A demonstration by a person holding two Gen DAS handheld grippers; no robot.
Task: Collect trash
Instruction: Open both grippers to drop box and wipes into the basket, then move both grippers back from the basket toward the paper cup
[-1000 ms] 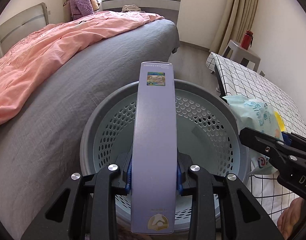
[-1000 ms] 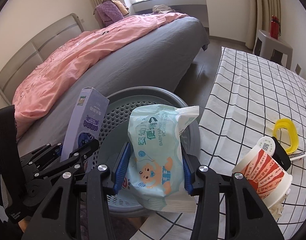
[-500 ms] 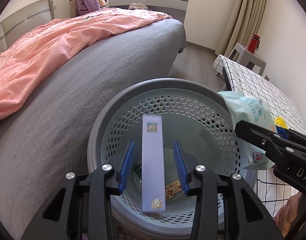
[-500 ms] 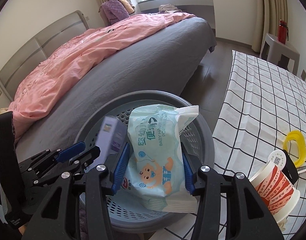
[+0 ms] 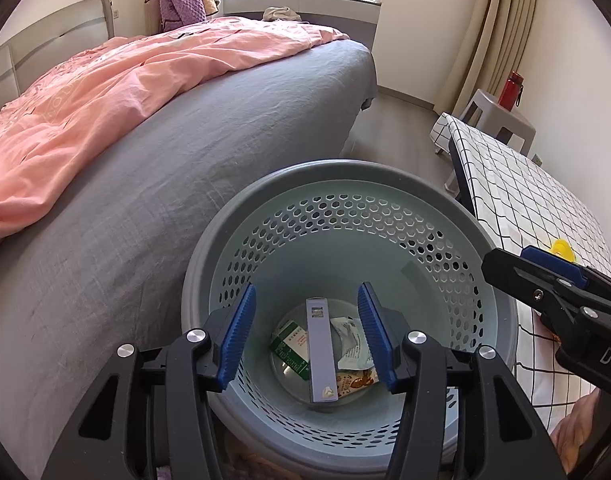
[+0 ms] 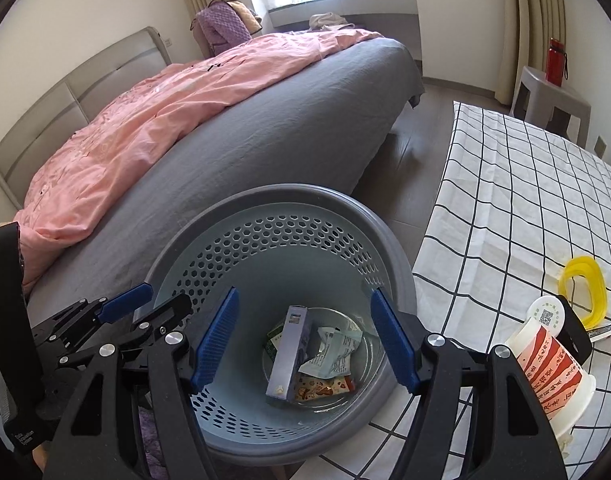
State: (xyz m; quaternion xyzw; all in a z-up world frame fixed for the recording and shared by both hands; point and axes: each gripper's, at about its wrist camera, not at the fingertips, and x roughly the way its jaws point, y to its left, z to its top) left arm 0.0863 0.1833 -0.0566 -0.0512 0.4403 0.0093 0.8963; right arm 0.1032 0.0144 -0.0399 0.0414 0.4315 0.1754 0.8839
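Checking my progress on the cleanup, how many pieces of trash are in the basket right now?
4 visible at the bottom of the basket: the long purple box, the green carton left of it, the pale wipes pack right of it, and an orange snack wrapper nearest. More may be hidden underneath.

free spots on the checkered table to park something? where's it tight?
Bare checkered tablecloth runs from the basket-side edge back toward the grey stool. It is crowded at the near right corner: red-striped paper cup, yellow ring, with a dark item between them.
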